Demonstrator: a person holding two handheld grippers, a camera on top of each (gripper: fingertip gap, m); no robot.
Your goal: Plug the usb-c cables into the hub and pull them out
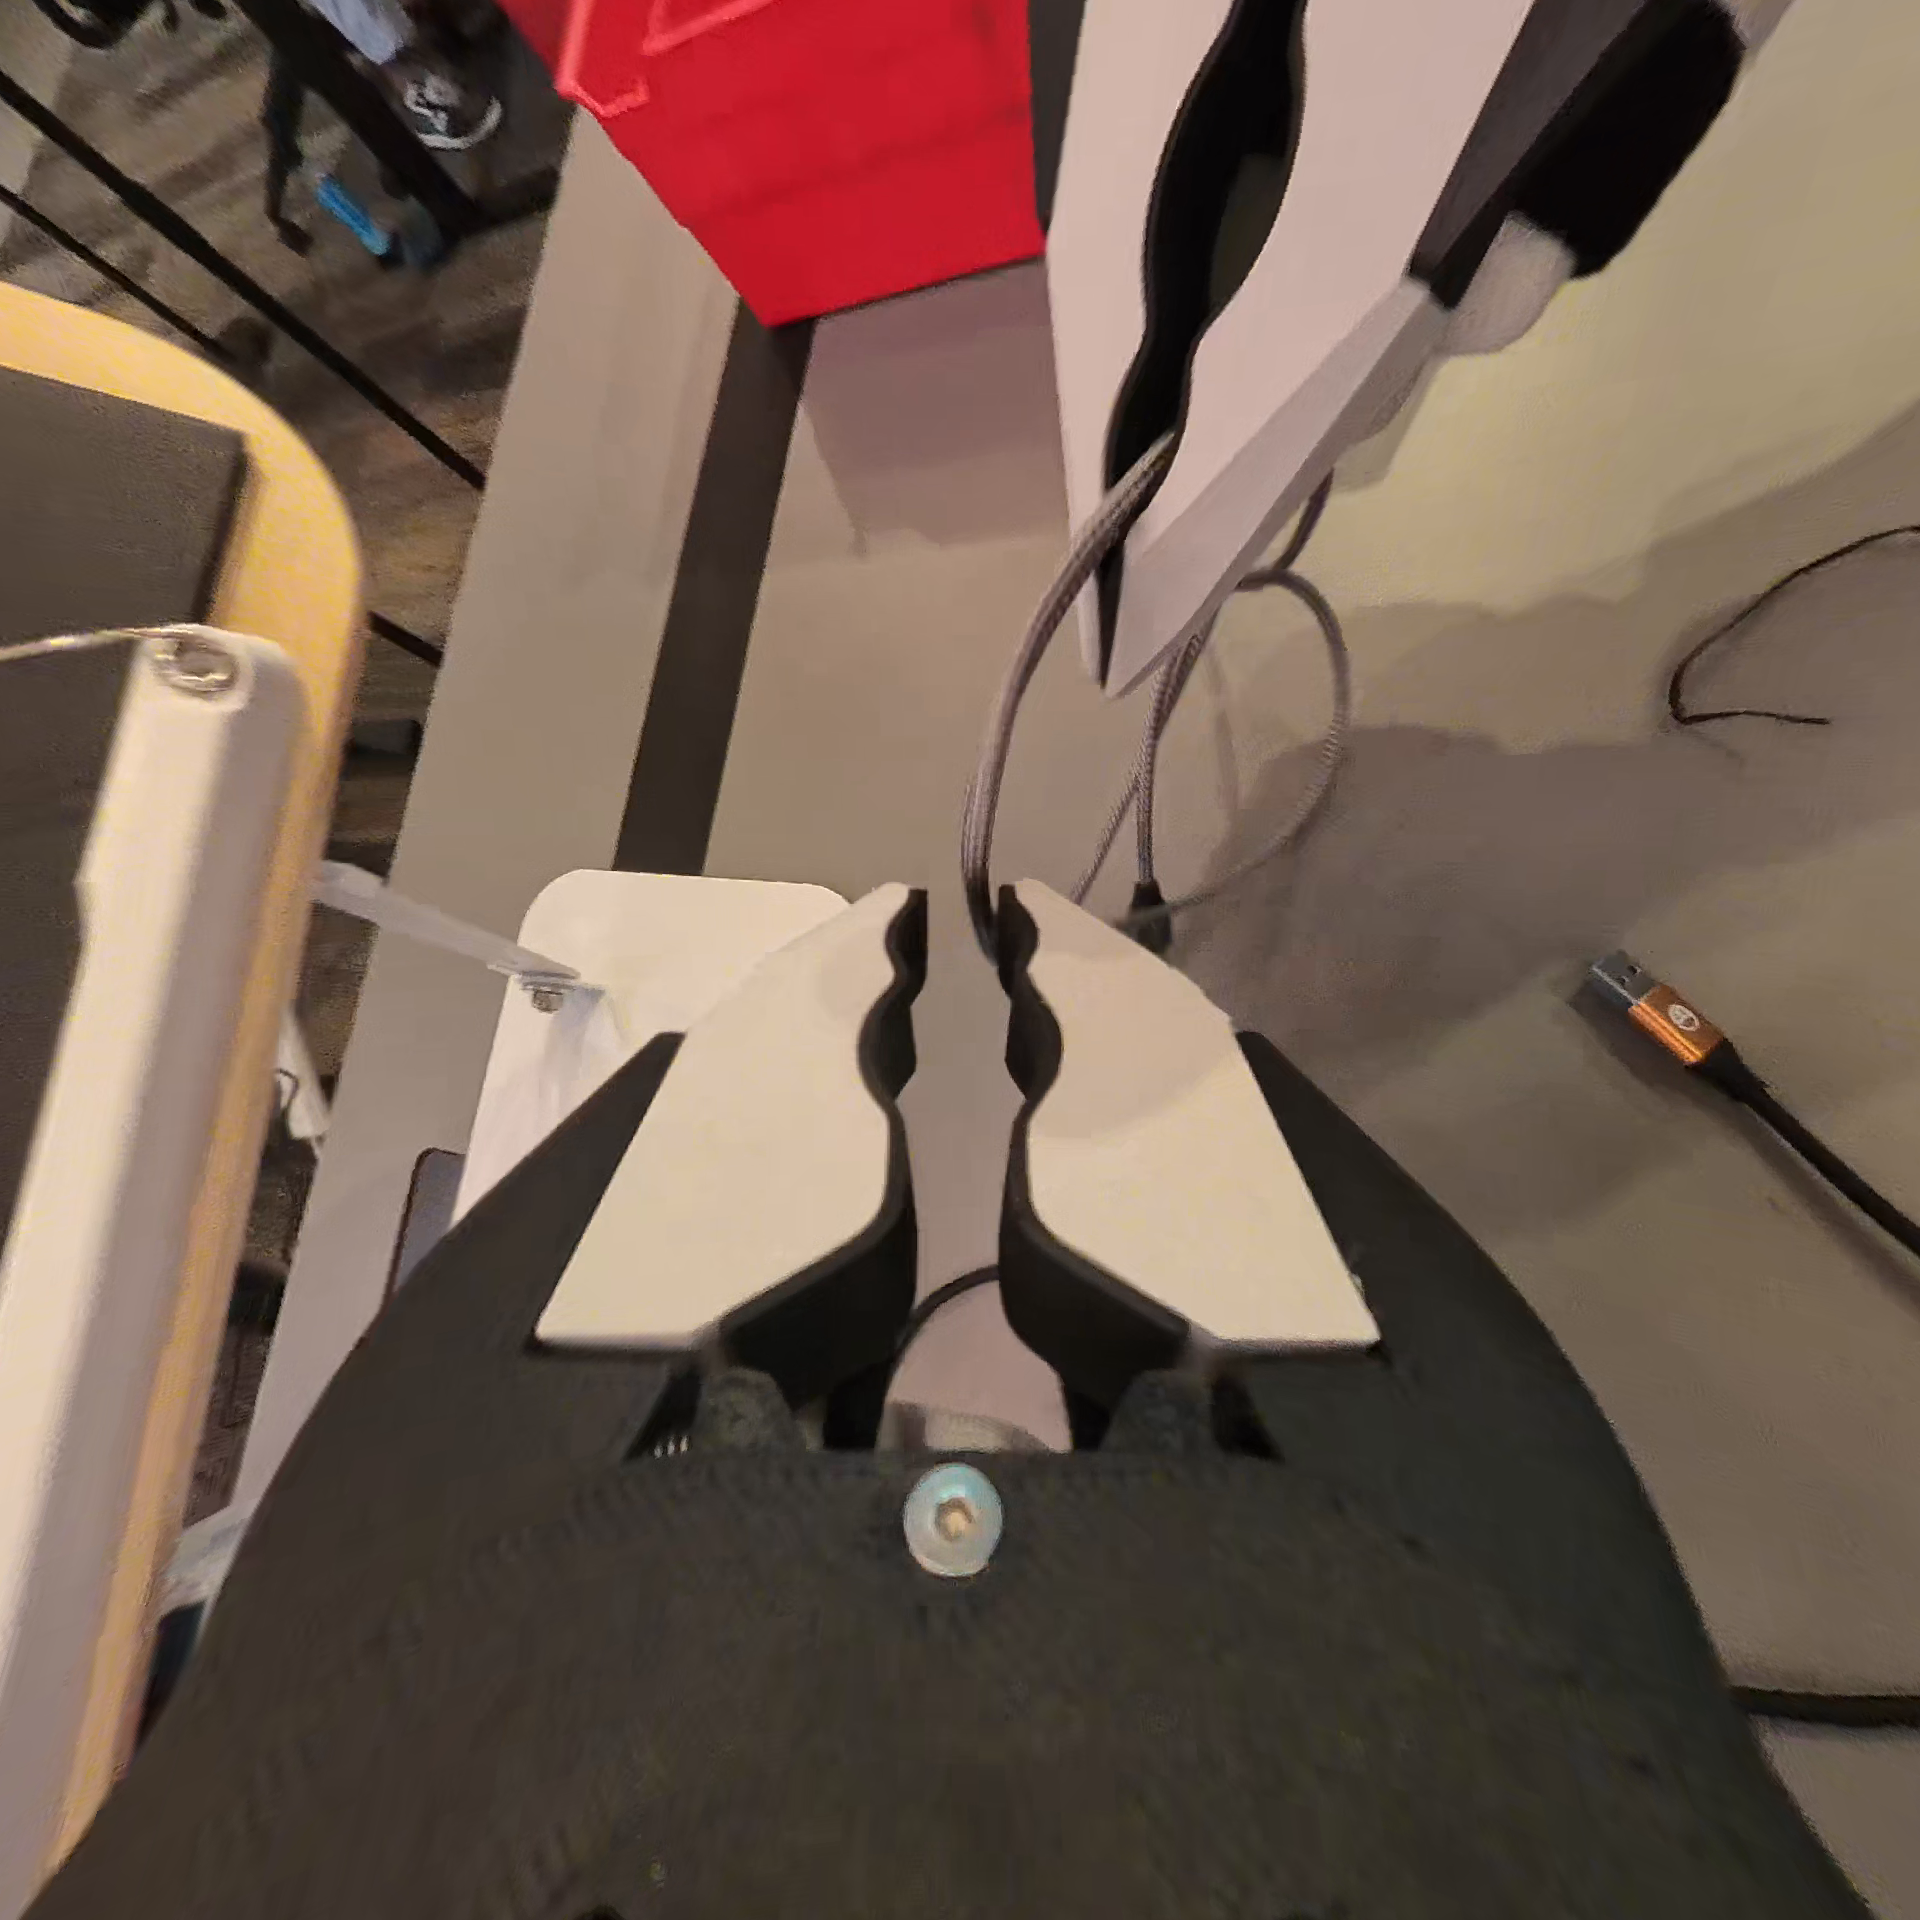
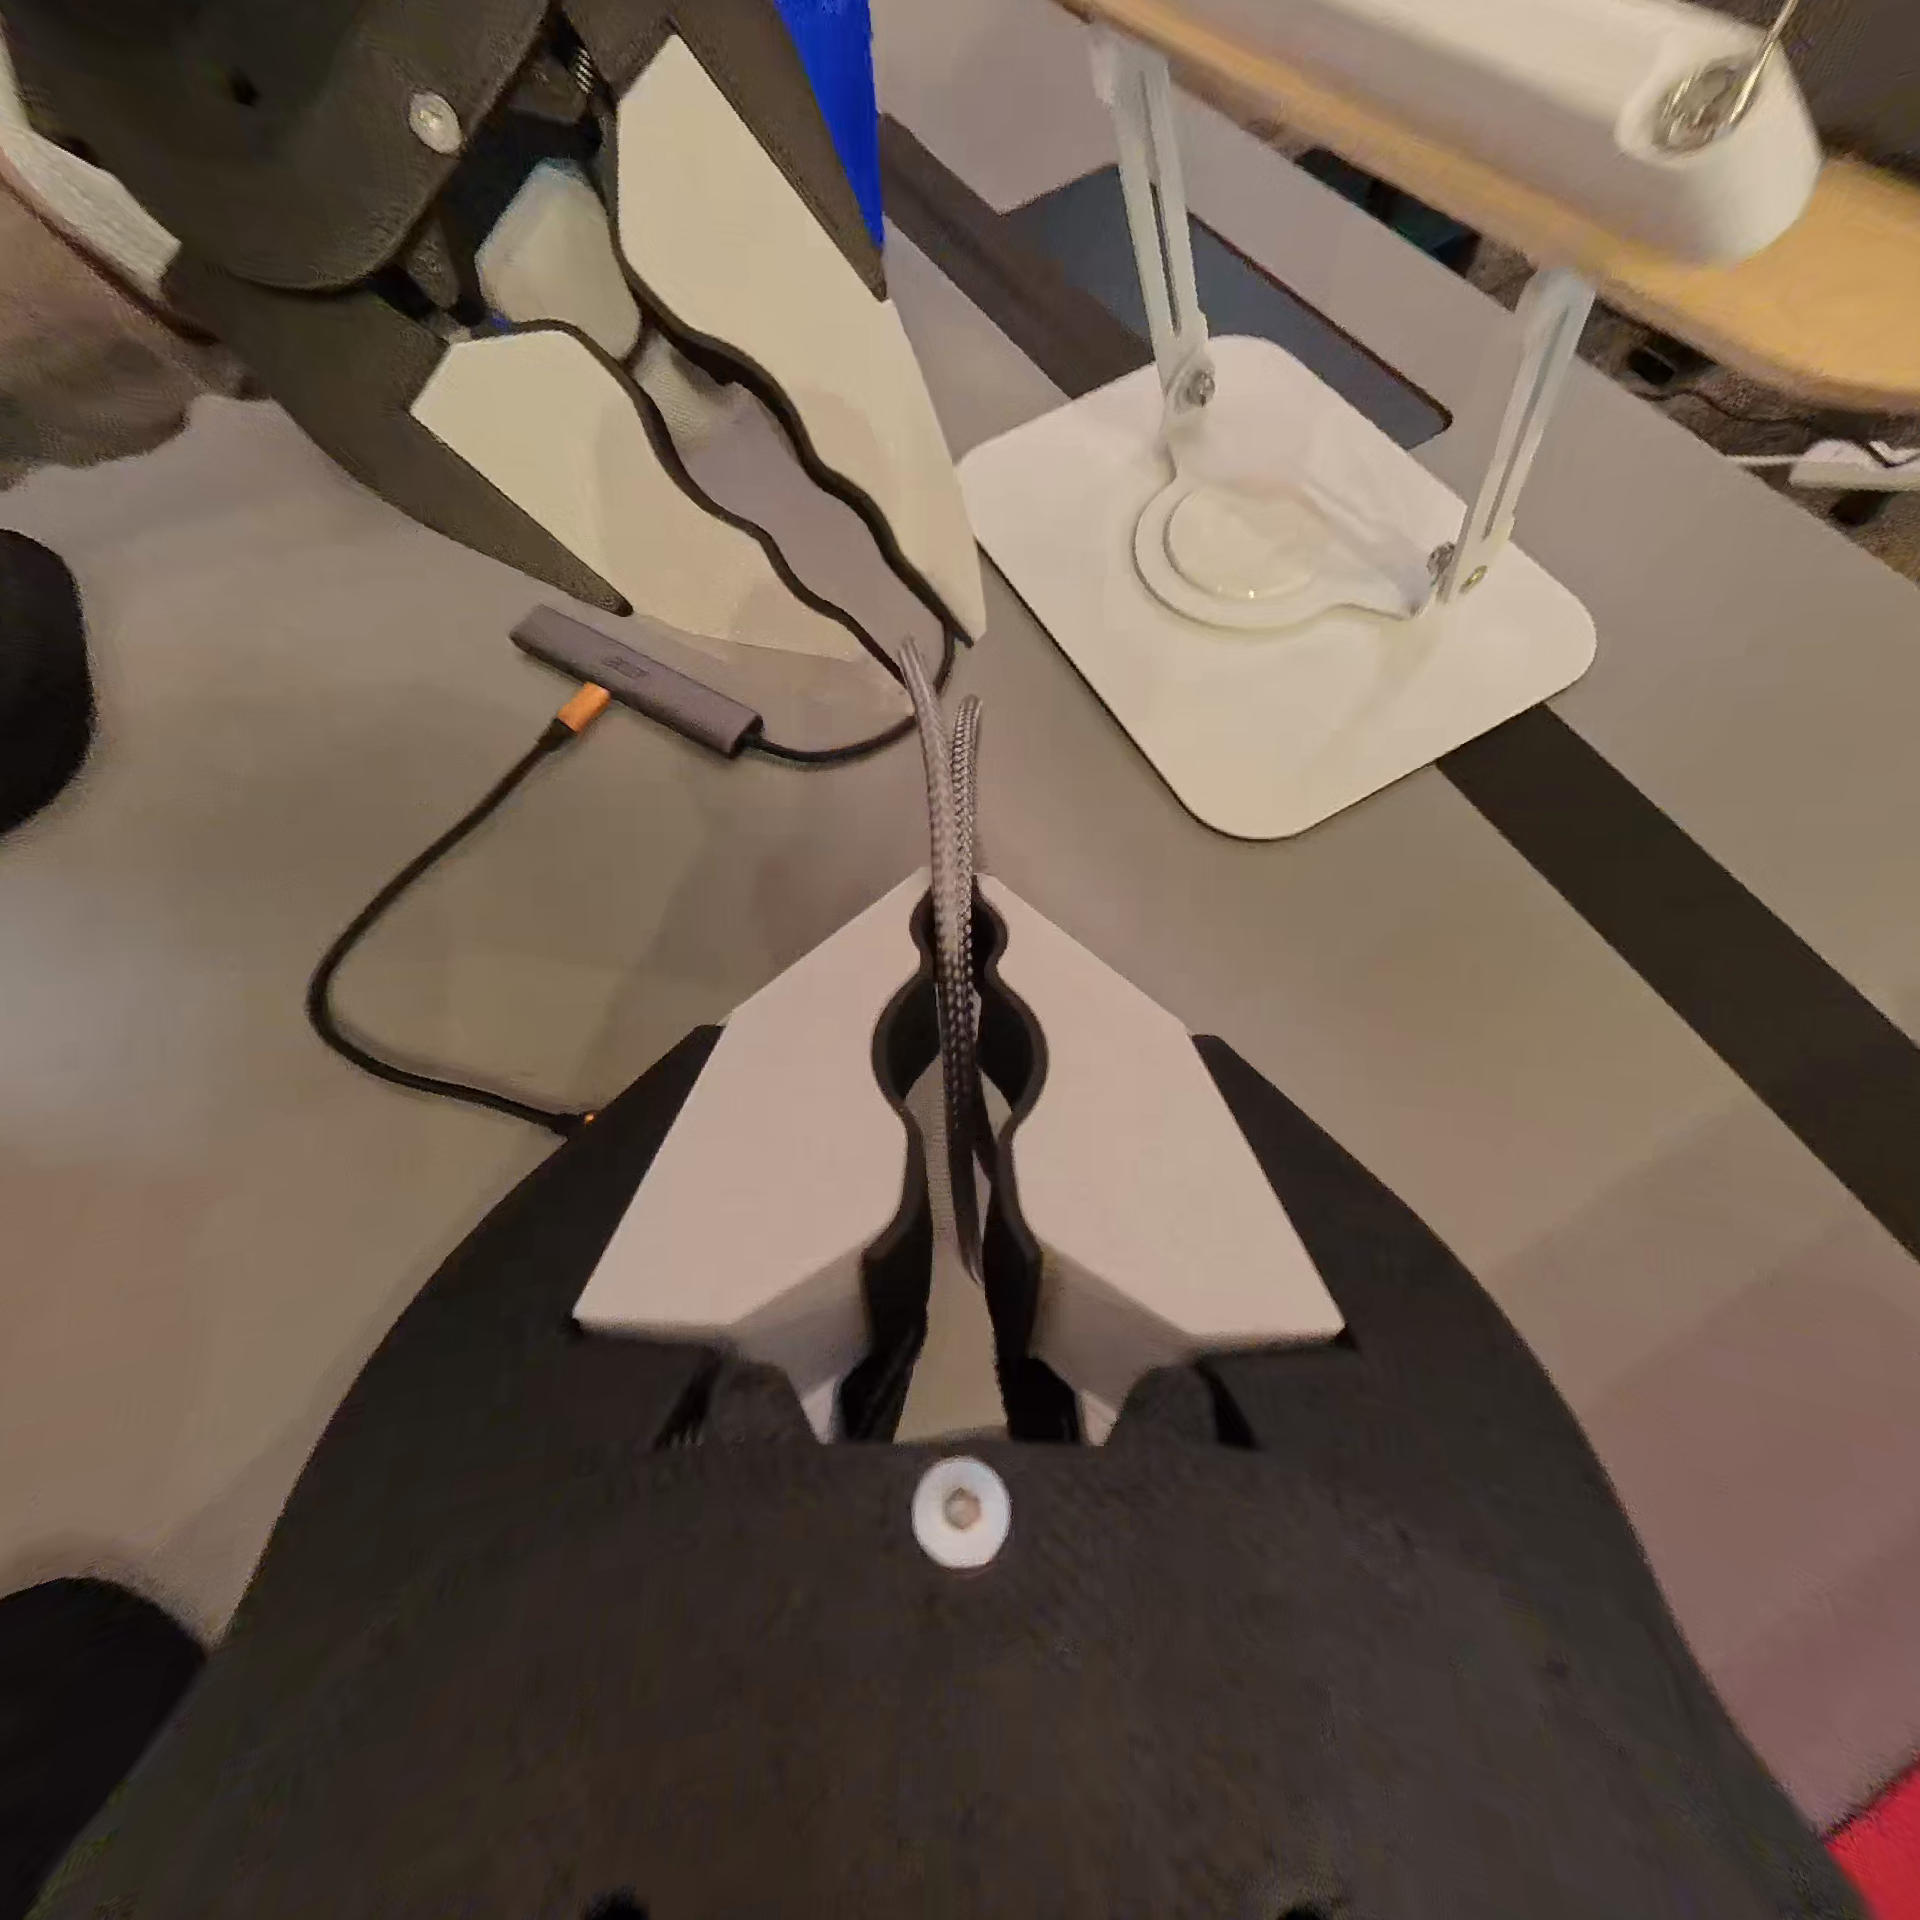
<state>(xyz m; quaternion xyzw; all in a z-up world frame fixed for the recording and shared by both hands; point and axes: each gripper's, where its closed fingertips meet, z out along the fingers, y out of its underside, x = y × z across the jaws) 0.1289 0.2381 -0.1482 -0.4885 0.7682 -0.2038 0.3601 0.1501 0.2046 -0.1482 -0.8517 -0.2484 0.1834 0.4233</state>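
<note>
My right gripper [image 2: 956,904] is shut on a grey braided cable [image 2: 951,790], folded double, which runs forward out of its tips. It also shows in the left wrist view [image 1: 1114,665], up above the table with the cable [image 1: 1039,665] hanging from it. My left gripper [image 1: 961,914] is open. The cable passes between its tips against the right pad [image 1: 1023,935], with a gap to the left pad. The grey hub [image 2: 634,675] lies on the table beneath the left gripper [image 2: 930,649], with an orange-collared plug [image 2: 582,712] in it.
A white stand base [image 2: 1351,707] sits right of the cable on the grey table [image 2: 1247,1039]. A black cable [image 2: 343,966] loops at left. A loose orange plug [image 1: 1662,1013] lies at right. A red bag [image 1: 831,156] stands at the back. There is about 5 cm between the tips of the two grippers. The orange-collared plug [image 2: 582,712] is about 20 cm from my left fingertips.
</note>
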